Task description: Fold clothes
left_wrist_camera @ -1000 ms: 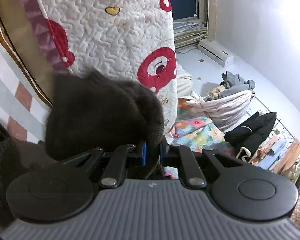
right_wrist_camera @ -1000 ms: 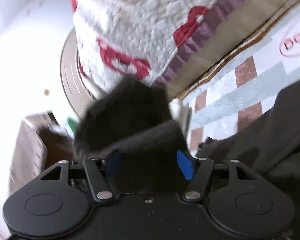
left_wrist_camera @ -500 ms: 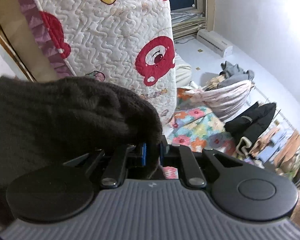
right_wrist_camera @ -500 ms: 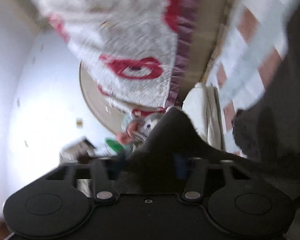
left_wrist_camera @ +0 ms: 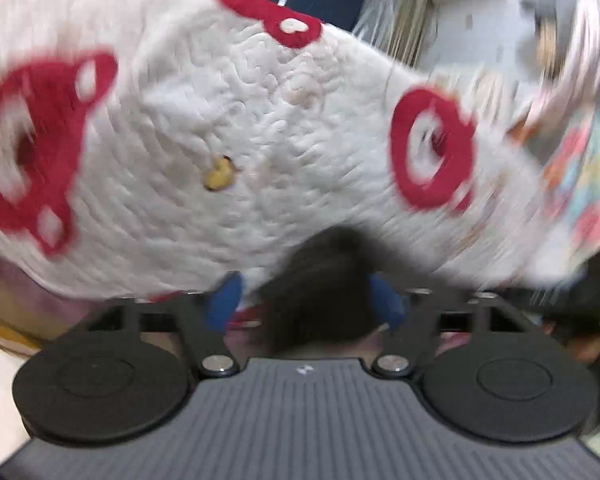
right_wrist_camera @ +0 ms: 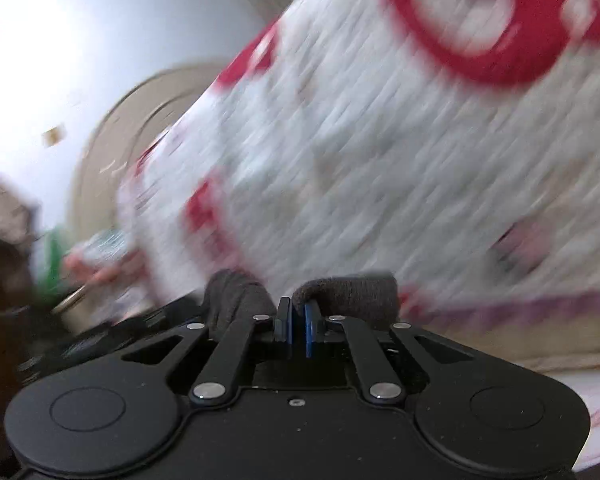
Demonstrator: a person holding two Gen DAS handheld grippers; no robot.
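Observation:
A dark brown knitted garment (left_wrist_camera: 320, 292) lies between the spread blue pads of my left gripper (left_wrist_camera: 308, 300), which is open; the pads stand apart on either side of the cloth. My right gripper (right_wrist_camera: 298, 326) is shut on a fold of the same dark knit (right_wrist_camera: 348, 288), which bunches over both fingers. Both views are blurred by motion. The rest of the garment is hidden.
A white quilted blanket with red bear prints (left_wrist_camera: 228, 128) fills the background in both views (right_wrist_camera: 380, 140). A round beige board (right_wrist_camera: 112, 152) leans on the white wall. Colourful floral cloth (left_wrist_camera: 580, 168) is at the far right. Cluttered items (right_wrist_camera: 80, 264) sit lower left.
My left gripper has opened; it was shut on the dark knit before. My right gripper has closed on the knit; it was open. Both views have swung towards the quilted blanket.

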